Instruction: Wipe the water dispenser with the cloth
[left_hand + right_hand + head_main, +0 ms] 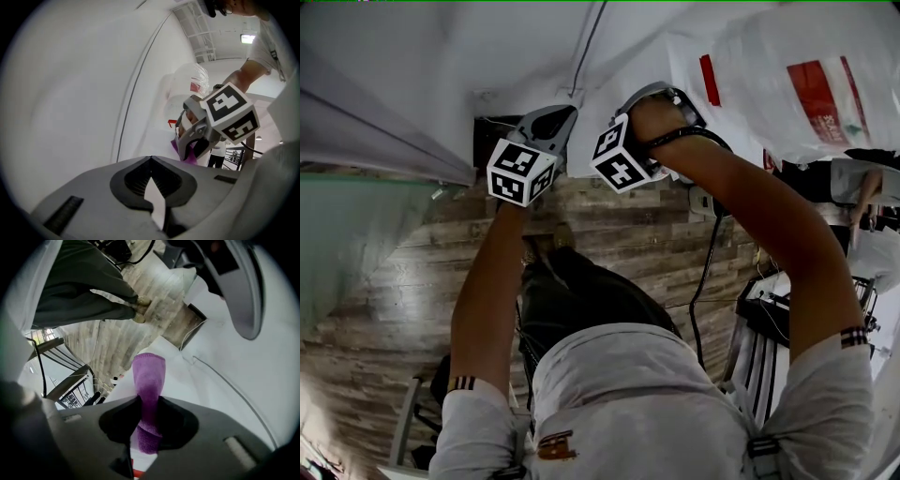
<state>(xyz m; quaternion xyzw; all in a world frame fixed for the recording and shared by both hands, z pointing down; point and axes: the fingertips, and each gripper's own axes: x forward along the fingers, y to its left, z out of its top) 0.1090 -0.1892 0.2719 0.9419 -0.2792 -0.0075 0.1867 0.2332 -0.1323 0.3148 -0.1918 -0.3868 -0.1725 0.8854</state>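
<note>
Right gripper view: my right gripper (149, 400) has its jaws clamped on the purple cloth (149, 373), with no gap visible on either side of the fabric. The cloth's long axis runs along the jaws. A short folded end hangs behind the tips, and a longer free end projects forward past them.

Directly ahead of that free end lies the white face of the water dispenser (161, 110). I cannot confirm whether the cloth is touching the face or is only just beside it. In my judgement, the coming stroke depends on this one relation: the free end must be pressed flat against the panel, then drawn across it.

Left gripper view: my left gripper (150, 158) has its jaw tips together with nothing between them. It sits just beside the right gripper, on its left side and a little further back from the dispenser. The right gripper is therefore the nearer working tool.

Further off, the red tap (172, 123) shows beside the right gripper. Above it stands the plastic-wrapped water bottle (787, 66)
</note>
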